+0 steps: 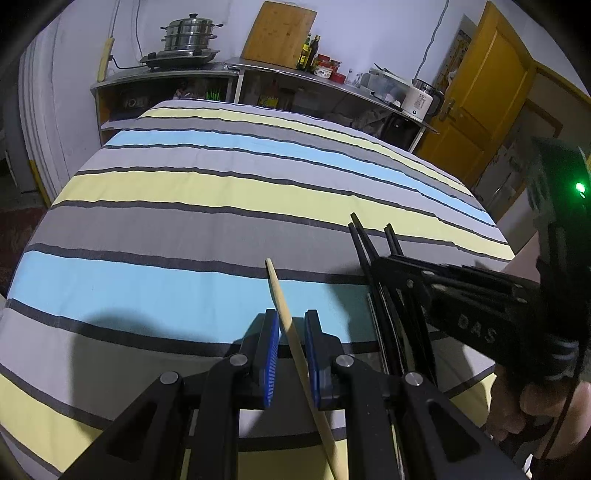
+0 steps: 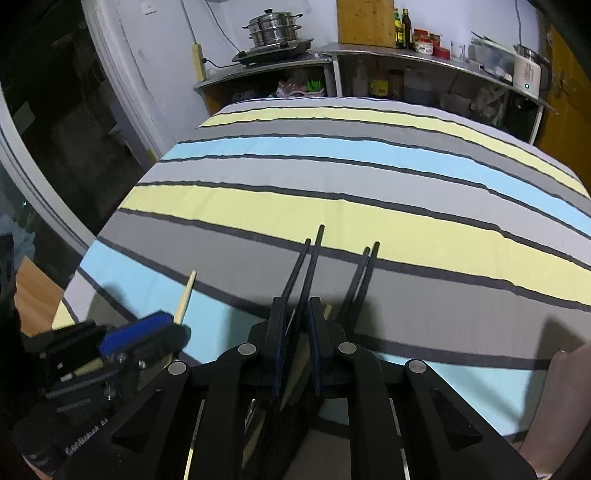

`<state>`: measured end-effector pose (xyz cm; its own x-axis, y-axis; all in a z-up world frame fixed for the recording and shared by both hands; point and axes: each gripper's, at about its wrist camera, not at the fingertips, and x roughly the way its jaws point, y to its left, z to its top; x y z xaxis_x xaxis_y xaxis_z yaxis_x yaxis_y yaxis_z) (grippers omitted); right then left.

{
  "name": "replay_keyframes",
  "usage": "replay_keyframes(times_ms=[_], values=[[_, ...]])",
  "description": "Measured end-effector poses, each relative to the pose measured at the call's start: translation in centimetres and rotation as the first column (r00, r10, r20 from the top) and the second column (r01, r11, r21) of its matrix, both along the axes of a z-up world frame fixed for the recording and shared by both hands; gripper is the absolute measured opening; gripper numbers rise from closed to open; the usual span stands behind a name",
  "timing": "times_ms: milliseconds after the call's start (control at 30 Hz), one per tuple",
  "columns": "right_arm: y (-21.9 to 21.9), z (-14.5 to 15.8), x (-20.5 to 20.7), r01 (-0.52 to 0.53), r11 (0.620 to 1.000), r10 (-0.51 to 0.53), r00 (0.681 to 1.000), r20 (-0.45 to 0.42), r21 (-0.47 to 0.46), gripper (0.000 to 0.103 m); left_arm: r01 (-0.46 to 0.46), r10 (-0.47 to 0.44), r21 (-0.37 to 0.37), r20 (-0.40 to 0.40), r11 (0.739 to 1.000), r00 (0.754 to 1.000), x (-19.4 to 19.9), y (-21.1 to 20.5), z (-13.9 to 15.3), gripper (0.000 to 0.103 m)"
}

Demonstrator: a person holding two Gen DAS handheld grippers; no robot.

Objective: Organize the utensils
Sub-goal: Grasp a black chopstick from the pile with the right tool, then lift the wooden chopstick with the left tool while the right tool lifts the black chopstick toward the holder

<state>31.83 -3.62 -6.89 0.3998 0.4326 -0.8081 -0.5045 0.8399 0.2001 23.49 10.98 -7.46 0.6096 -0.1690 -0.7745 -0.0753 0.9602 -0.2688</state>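
My left gripper (image 1: 291, 332) is closed on a pale wooden chopstick (image 1: 284, 310) that points up and away over the striped cloth; it also shows in the right wrist view (image 2: 184, 295). My right gripper (image 2: 297, 317) is closed on black chopsticks (image 2: 308, 266), a pair running between the blue pads. A second pair of black chopsticks (image 2: 364, 273) sticks out just to its right; whether the pads hold it I cannot tell. In the left wrist view the black chopsticks (image 1: 364, 243) and the right gripper (image 1: 376, 266) sit close to the right of my left gripper.
A table with a striped cloth (image 1: 221, 192) of blue, yellow and grey fills both views. Behind it stands a metal shelf (image 1: 236, 70) with a steamer pot (image 1: 190, 37), a wooden board (image 1: 280, 33), bottles and a kettle (image 1: 421, 98). A yellow door (image 1: 484, 92) is at the right.
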Motion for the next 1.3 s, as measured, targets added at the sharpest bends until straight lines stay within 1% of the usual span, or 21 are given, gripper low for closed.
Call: replay_keyframes(times_ms=[133,200,233,367,467,567,700,833,1033,1300], values=[[0.1,-0.2,0.8,0.012,1.000,-0.011,1.000,-0.024,0.014,0.012,0.001,-0.001,0.003,0.000,1.000,1.000,0.0,0.1,0.0,0.014],[0.0,-0.3,1.3,0.025,0.999,-0.024,0.999,-0.040,0.023,0.007,0.001,-0.001,0.005,-0.002,1.000,1.000,0.2,0.1,0.0,0.014],[0.1,-0.3,1.4,0.027,0.999,-0.026,0.999,-0.041,0.024,0.007,0.002,-0.002,0.005,-0.004,1.000,1.000,0.2,0.1,0.0,0.014],[0.0,-0.2,1.5,0.022,1.000,-0.021,0.999,-0.044,0.018,0.007,0.003,-0.002,0.021,-0.016,1.000,1.000,0.7,0.0,0.0,0.008],[-0.3,0.3,1.2,0.022,0.999,-0.020,0.999,-0.042,0.035,0.005,0.002,-0.002,-0.010,-0.022,1.000,1.000,0.9,0.5,0.0,0.007],[-0.5,1.0,0.8,0.021,0.998,-0.020,0.999,-0.031,0.050,0.005,0.002,-0.002,-0.025,-0.026,1.000,1.000,0.8,0.7,0.1,0.006],[-1.1,2.5,0.1,0.017,0.997,-0.016,1.000,-0.008,0.074,0.005,0.002,-0.002,-0.050,-0.013,0.999,1.000,0.5,1.0,0.8,0.006],[-1.7,4.1,-0.9,0.015,0.995,-0.017,1.000,0.018,0.100,0.005,0.006,-0.005,-0.065,0.017,0.998,1.000,-0.3,1.2,2.6,0.006],[-2.8,7.4,-3.3,0.003,0.990,-0.014,0.997,0.074,0.143,0.005,0.027,-0.021,-0.079,0.078,0.997,0.997,-2.0,1.5,6.3,0.006],[-5.5,11.4,-6.5,0.011,0.980,-0.040,0.989,0.142,0.200,0.005,0.075,-0.062,-0.084,0.145,0.994,0.988,-4.8,0.3,10.8,0.005]])
